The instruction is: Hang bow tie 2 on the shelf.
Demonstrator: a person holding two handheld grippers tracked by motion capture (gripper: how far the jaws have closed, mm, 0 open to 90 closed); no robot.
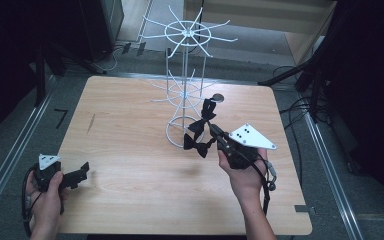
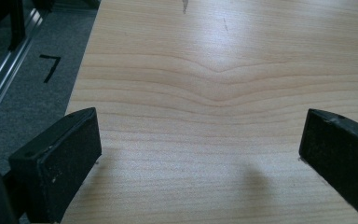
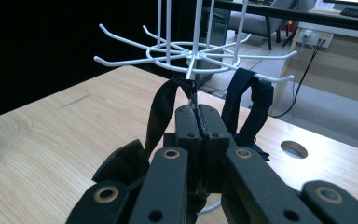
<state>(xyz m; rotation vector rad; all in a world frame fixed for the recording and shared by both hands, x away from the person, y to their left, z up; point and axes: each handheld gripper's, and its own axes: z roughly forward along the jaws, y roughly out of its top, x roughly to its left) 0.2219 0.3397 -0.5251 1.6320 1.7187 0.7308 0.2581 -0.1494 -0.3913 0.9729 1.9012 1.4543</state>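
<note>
High view: bow tie [image 1: 198,141] in my right gripper [image 1: 213,131], carried toward white wire hook stand [image 1: 185,75] at table [image 1: 130,200] centre.

Right gripper view: jaws clenched on the tie's strap [image 3: 161,112], its loop reaching up to the lower hook ring [image 3: 186,53]; a second dark strap loop [image 3: 251,107] at 1 o'clock seems draped on a prong already. Bow dangles at 7 o'clock of the stand base. Step, as I judge: hanging the strap. Next: lift the loop over a free prong tip, then let go. My left gripper [image 1: 72,176] rests released at the table's 8 o'clock, pads [image 2: 60,158] wide apart over bare wood.
</note>
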